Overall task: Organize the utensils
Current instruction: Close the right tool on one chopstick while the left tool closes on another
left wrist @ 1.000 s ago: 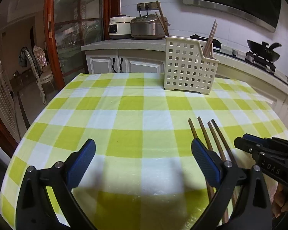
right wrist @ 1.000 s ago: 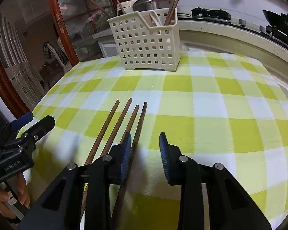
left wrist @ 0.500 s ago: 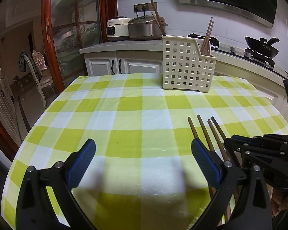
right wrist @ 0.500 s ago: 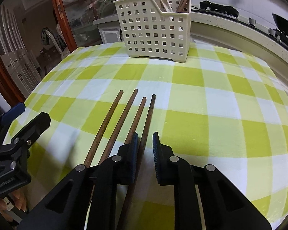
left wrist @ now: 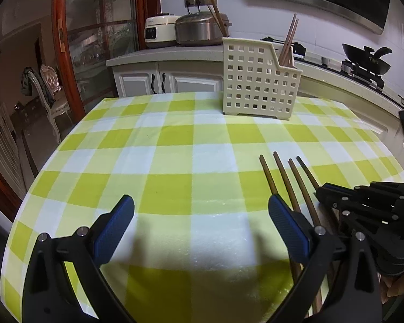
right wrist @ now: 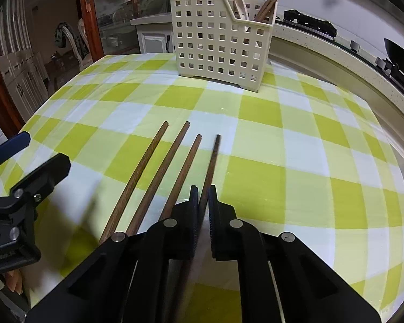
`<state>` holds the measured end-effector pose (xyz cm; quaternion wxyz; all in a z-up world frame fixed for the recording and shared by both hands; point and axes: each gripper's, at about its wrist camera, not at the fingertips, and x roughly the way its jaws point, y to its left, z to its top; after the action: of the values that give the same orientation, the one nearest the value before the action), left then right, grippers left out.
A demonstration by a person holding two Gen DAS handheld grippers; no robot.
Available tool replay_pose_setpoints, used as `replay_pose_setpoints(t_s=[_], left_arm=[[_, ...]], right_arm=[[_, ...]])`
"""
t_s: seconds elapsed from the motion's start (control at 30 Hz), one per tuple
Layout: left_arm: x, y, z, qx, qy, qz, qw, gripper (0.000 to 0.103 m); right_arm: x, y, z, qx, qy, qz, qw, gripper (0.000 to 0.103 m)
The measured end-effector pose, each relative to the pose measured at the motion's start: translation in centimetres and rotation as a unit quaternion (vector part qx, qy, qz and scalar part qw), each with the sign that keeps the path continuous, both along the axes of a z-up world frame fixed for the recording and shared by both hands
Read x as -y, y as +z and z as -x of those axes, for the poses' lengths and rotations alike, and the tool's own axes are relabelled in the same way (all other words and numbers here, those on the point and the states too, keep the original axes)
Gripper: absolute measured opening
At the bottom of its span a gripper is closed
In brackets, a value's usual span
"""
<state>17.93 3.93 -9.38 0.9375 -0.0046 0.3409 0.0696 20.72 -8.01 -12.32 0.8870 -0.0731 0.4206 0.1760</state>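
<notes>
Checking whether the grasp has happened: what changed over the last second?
The right gripper has just closed its jaws onto the rightmost chopstick. The left gripper stayed open and unmoved; the other three chopsticks and the basket kept their places.

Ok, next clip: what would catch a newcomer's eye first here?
Four dark wooden chopsticks fanned on the yellow-green checked tablecloth, with the right hand-held gripper closed on the rightmost chopstick. Behind them stands a cream perforated plastic utensil basket already holding chopsticks. The left hand-held gripper is open over the cloth.
</notes>
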Motion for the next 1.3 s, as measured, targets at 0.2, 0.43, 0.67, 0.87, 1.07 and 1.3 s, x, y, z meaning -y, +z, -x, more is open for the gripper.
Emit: replay_pose_setpoints(t_s=[0.2,0.43,0.67,0.87,1.07,1.3], left_arm=[[1.4,-0.3,-1.4,-0.027,-0.029,0.013,0.9991,0.094],[4.0,-1.7,-4.0,-0.073,-0.063,0.012,0.9953,0.063],[5.3,-2.4,-5.0,-0.091,-0.067,0.003,0.9936,0.054],[5.0,-2.8,-5.3,-0.101,-0.063,0.014,0.9928,0.043],[5.3,-2.8,-5.3,-0.098,-0.062,0.011,0.9932,0.040],[5.5,-2.9,-5.3,-0.095,-0.061,0.010,0.9936,0.038]], right_arm=[[2.3,0.1,0.1,-0.005,-0.020,-0.028,0.999,0.006],[3.7,0.1,0.0,-0.013,-0.026,-0.054,0.998,0.006],[4.3,-0.1,-0.2,-0.022,-0.028,-0.076,0.996,0.006],[4.5,-0.1,-0.3,-0.026,-0.025,-0.086,0.996,0.006],[4.6,-0.2,-0.4,-0.031,-0.025,-0.093,0.995,0.006],[4.6,-0.2,-0.4,-0.031,-0.025,-0.091,0.995,0.006]])
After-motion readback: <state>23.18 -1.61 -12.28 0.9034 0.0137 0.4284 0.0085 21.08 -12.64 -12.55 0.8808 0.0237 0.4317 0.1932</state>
